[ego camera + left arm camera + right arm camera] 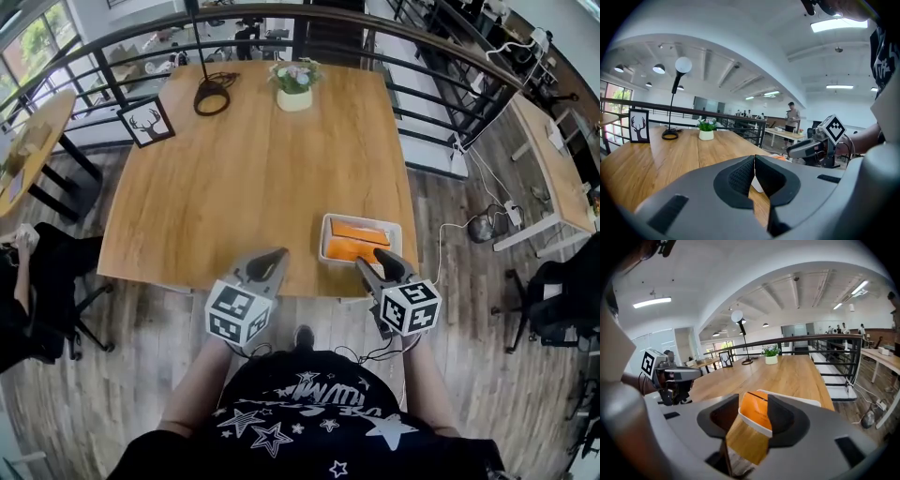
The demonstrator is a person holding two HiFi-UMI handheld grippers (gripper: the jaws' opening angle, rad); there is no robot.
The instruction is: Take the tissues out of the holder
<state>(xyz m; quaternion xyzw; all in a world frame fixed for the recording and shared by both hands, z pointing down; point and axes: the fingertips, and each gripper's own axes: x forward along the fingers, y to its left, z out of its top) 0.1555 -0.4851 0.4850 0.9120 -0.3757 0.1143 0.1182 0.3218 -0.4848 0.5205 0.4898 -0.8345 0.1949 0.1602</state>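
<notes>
Now, in the head view you hold both grippers at the near edge of the table, low in the frame. The left gripper sits left of centre and the right gripper is right of centre. The white holder lies on the table just above the right gripper, and the orange tissues are inside it. From this view you cannot read well how the jaws stand.

The left gripper view gives this for the left gripper: its jaws are together, the tips touch and nothing is between them. Behind them only a white corner of the holder shows. At the right of that frame you see the right gripper from the side, and far behind it a person stands, whom the head view does not show.

The right gripper view shows the right gripper with its jaws apart. The tissues appear in the gap, in the holder, but the pads do not press on them. The left gripper is at the left of this frame.

At the far end of the table stand a plant, a lamp and a deer picture.
</notes>
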